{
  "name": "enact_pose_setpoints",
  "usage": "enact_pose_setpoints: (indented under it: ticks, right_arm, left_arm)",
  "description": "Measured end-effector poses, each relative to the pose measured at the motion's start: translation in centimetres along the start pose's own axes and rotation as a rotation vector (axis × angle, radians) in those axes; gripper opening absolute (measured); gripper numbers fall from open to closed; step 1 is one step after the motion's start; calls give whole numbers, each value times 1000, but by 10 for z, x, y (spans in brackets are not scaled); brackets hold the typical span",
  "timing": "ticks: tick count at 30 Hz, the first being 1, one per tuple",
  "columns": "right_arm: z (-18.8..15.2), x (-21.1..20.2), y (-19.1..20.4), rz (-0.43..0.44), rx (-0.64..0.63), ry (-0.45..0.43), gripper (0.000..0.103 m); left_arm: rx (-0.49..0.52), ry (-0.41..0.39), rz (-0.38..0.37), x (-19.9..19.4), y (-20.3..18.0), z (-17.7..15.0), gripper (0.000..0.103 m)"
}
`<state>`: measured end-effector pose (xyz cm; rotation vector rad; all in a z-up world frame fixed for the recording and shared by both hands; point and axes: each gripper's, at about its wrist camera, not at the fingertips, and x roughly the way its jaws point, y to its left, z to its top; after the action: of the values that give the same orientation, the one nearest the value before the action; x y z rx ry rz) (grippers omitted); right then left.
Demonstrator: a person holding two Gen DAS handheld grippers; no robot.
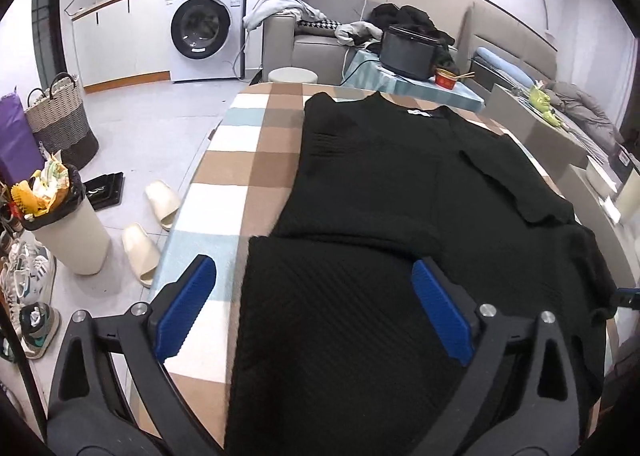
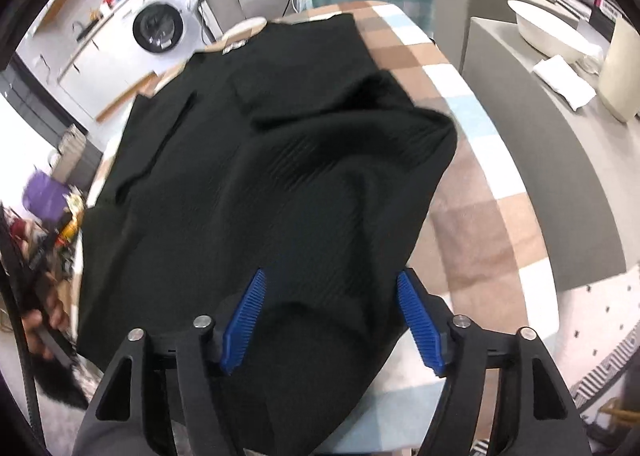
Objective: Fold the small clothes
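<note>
A black ribbed knit top (image 1: 400,184) lies spread on a checked tablecloth (image 1: 240,172), collar with a white label at the far end. Its near hem is folded over toward the middle. My left gripper (image 1: 314,276) is open, its blue pads (image 1: 188,308) straddling the near left part of the cloth. In the right wrist view the top (image 2: 280,160) is rumpled, with its right side lifted and bunched. My right gripper (image 2: 330,288) is open over the near hem, blue pads (image 2: 420,324) either side of the fabric.
The table's left edge drops to a floor with slippers (image 1: 160,200), a full bin (image 1: 68,224) and a woven basket (image 1: 60,116). Beyond the far end stand a black appliance (image 1: 408,52) and a red bowl (image 1: 446,78). A grey counter (image 2: 540,144) with a white basin (image 2: 548,32) is at the right.
</note>
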<state>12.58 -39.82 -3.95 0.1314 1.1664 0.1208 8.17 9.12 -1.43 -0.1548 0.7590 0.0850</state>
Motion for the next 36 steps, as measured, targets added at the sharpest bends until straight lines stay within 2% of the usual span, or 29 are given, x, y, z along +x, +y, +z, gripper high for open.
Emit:
enact_pose_setpoints:
  ticks: [4,11,15,18,20,22,23,24,29,30,32,34,36]
  right_arm:
    - [-18,4,20,-38,-49,44,71]
    - [-44,5,47,25,-90,52,71]
    - [-46,33,55,-54,-75,74,71]
    - [-48,39,57,-119,-62,41,70]
    - [-52,38,59,-160,-84,18,58]
    - [-56,33,57,-172,-88,-4,32]
    - [-57,28,50,-174,-65,-19,16]
    - [-58,17,35,-132,-4,-46,13]
    - [-75,-49,-58,-71,248,-216,11]
    - [-87,-59,-86,-39,321,-226,11]
    - [-100,-66,-112,-45,385,-265,11]
    - [-108,-62,-123,-7,375,-226,14]
    - [-106,-52,-124,-11,310,-139,23]
  left_arm:
    - [38,16,-43,1,-7,0,98]
    - [71,19,-95,-1,-10,-2,98]
    - [53,38,-103,1,-8,-5,98]
    - [47,40,-111,0,-8,-8,98]
    - [46,42,-109,0,-9,-10,98]
    - [47,46,-110,0,-10,-11,98]
    - [50,47,-107,0,-11,-11,98]
    - [54,47,-102,1,-13,-11,98]
    - [79,52,-84,1,-17,-8,98]
    - [83,56,-77,1,-17,-7,98]
    - [87,54,-67,-1,-18,-4,98]
    - [86,51,-48,-3,-17,-2,98]
    - [76,52,-24,-5,-14,-2,98]
